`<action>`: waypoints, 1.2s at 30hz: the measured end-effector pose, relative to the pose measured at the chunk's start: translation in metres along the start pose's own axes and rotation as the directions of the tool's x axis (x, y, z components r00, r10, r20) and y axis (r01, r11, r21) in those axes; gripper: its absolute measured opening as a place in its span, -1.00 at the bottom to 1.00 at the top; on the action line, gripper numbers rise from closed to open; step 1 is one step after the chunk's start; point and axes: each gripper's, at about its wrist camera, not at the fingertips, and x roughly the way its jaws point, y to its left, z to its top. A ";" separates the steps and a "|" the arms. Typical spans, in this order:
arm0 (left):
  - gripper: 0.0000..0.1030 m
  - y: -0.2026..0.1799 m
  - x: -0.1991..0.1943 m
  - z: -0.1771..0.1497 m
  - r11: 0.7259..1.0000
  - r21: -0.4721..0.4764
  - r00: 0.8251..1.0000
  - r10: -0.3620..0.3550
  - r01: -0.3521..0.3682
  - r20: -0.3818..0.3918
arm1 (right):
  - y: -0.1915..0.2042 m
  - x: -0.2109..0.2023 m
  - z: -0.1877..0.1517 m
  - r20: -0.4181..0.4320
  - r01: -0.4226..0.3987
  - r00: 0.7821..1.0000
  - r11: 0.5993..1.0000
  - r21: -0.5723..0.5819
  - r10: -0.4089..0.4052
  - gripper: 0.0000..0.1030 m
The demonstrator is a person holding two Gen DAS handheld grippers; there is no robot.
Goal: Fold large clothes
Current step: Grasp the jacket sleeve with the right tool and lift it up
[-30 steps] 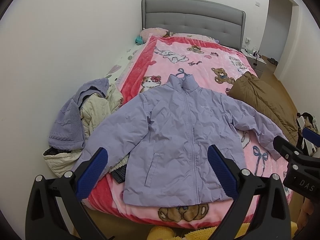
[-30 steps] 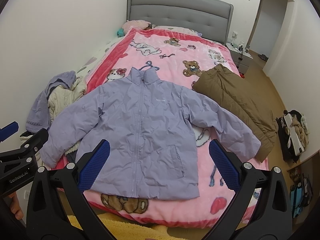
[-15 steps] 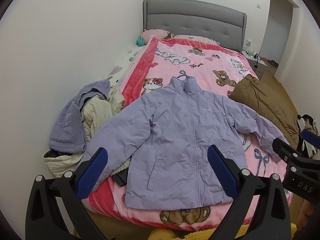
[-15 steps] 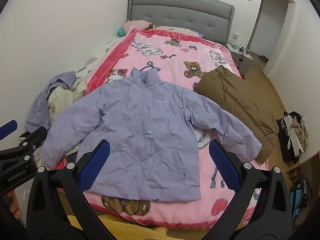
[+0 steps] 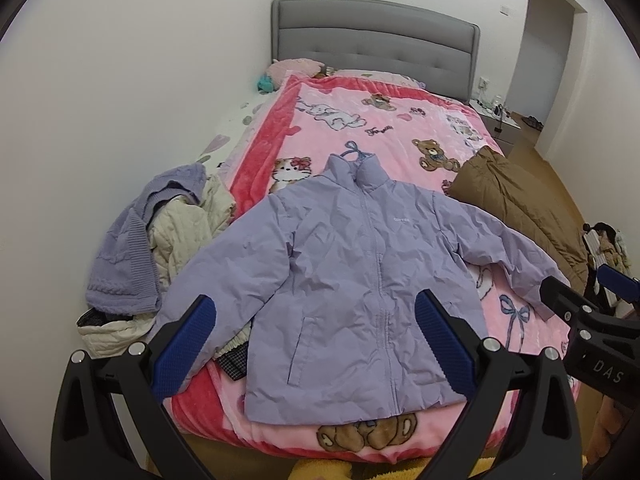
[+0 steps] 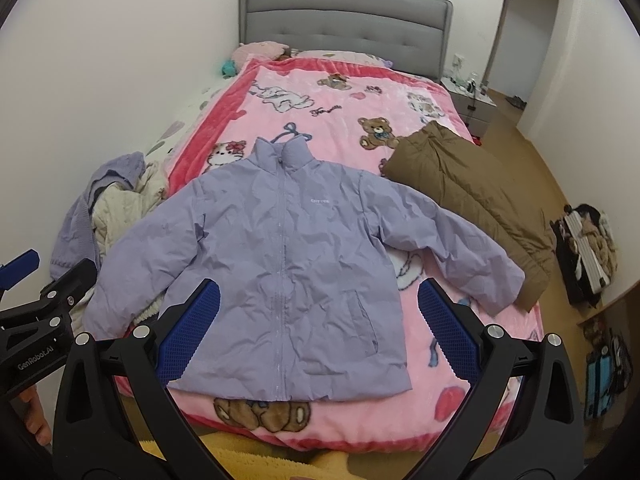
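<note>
A lilac puffer jacket (image 5: 352, 280) lies face up and zipped at the foot of a bed (image 5: 392, 128), collar toward the grey padded headboard (image 5: 376, 46), both sleeves spread out to the sides, its thin quilted shell finely creased. Beneath it a plush pink blanket (image 5: 400, 120) printed with bears and cats covers the mattress. Under the jacket's sleeve nearest the wall sits a heap of clothes (image 5: 160, 240), a ribbed lavender knit over cream quilted pieces; beside the other sleeve a brown padded coat (image 5: 520, 208) drapes over the bed's edge. A nightstand (image 6: 470, 106) stands by the doorway. The left claw (image 5: 316, 344) and right claw (image 6: 318, 328) both hover above the jacket's hem, blue ridged pads spread wide, holding nothing and touching nothing.
</note>
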 end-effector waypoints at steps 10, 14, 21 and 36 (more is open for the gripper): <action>0.90 -0.035 0.046 0.017 0.984 0.129 0.992 -0.118 0.122 -0.037 | -0.058 0.025 -0.006 0.083 -0.020 0.997 0.941 0.337 -0.009 0.85; 0.90 -0.069 0.075 0.021 0.968 0.192 0.986 -0.153 0.162 -0.059 | -0.105 0.057 -0.022 0.127 -0.009 0.991 0.894 0.448 -0.053 0.84; 0.90 -0.156 0.144 0.010 0.922 0.322 0.976 -0.193 0.216 -0.104 | -0.256 0.160 -0.090 0.103 -0.074 0.994 0.585 0.808 -0.017 0.84; 0.90 -0.294 0.317 -0.069 0.876 0.367 0.931 -0.208 0.313 -0.299 | -0.451 0.337 -0.224 0.136 -0.101 0.978 0.210 0.973 -0.160 0.64</action>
